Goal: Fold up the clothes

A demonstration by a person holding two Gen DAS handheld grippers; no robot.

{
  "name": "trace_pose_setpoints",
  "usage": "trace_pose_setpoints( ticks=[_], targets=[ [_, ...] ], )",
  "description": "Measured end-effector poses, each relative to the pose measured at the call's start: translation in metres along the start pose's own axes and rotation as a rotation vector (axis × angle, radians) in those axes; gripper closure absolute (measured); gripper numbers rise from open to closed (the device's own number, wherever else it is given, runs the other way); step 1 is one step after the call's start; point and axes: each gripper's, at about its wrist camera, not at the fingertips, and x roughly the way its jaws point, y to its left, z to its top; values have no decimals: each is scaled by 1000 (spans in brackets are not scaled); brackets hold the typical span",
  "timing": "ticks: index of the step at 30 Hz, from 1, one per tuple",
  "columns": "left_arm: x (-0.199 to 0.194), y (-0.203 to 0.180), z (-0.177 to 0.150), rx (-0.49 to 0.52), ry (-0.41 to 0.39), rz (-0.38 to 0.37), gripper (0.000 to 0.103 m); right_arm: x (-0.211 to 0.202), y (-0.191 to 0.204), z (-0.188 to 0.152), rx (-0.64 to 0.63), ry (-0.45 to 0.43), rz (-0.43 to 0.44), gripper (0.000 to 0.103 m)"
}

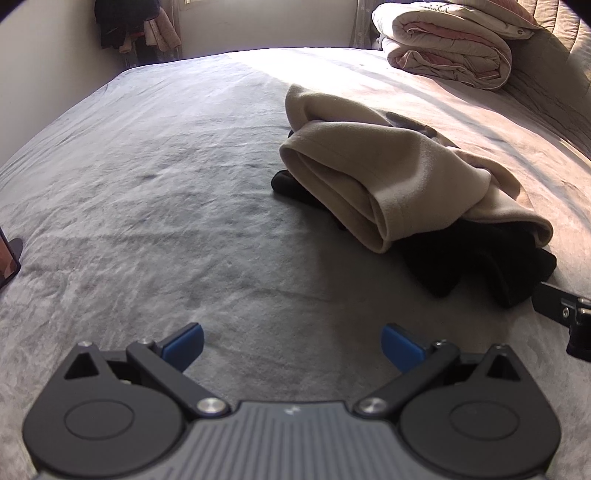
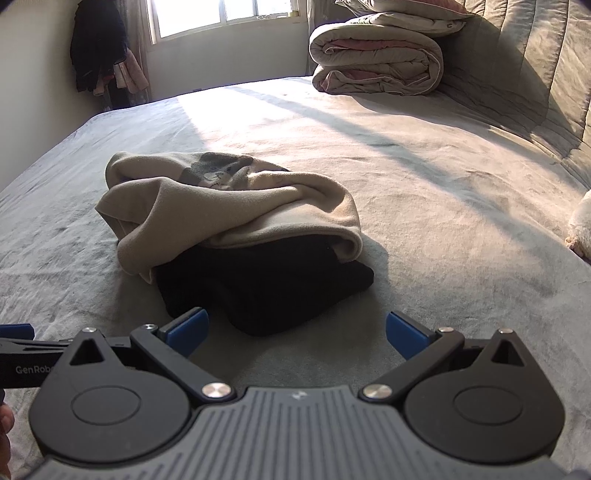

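Observation:
A crumpled beige garment [image 1: 399, 177] lies in a heap on top of a black garment [image 1: 480, 258] on the grey bed. Both show in the right wrist view too, the beige one [image 2: 229, 206] above the black one [image 2: 266, 284]. My left gripper [image 1: 291, 345] is open and empty, over bare bedding to the left of the heap. My right gripper [image 2: 295, 332] is open and empty, just in front of the black garment's near edge. The right gripper's body shows at the right edge of the left wrist view [image 1: 565, 306].
A grey bedspread [image 1: 147, 192] covers the bed. A folded quilt [image 2: 376, 62] is stacked at the far right by the padded headboard [image 2: 535, 81]. Dark clothes [image 2: 96, 44] hang in the far left corner beside a window [image 2: 221, 14]. A small dark object [image 1: 9, 254] sits at the left edge.

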Motion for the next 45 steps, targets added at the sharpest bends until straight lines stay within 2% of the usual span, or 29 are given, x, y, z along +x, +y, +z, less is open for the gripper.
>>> trace_pose_setpoints(
  ticks=[14, 22, 29, 40, 45],
  targets=[
    [-2, -1, 0, -2, -3, -20, 0, 7, -1, 1, -3, 50, -54, 0],
    [3, -3, -1, 9, 3, 6, 0, 9, -6, 3, 8, 70, -74, 0],
    [2, -6, -2, 27, -27, 4, 0, 12, -9, 4, 15, 87, -83, 0],
    [24, -8, -7, 36, 110, -11, 0, 17, -12, 1, 15, 120, -89, 0],
    [26, -11, -13, 47, 101, -5, 0, 21, -14, 0, 22, 150, -86, 0]
  ],
)
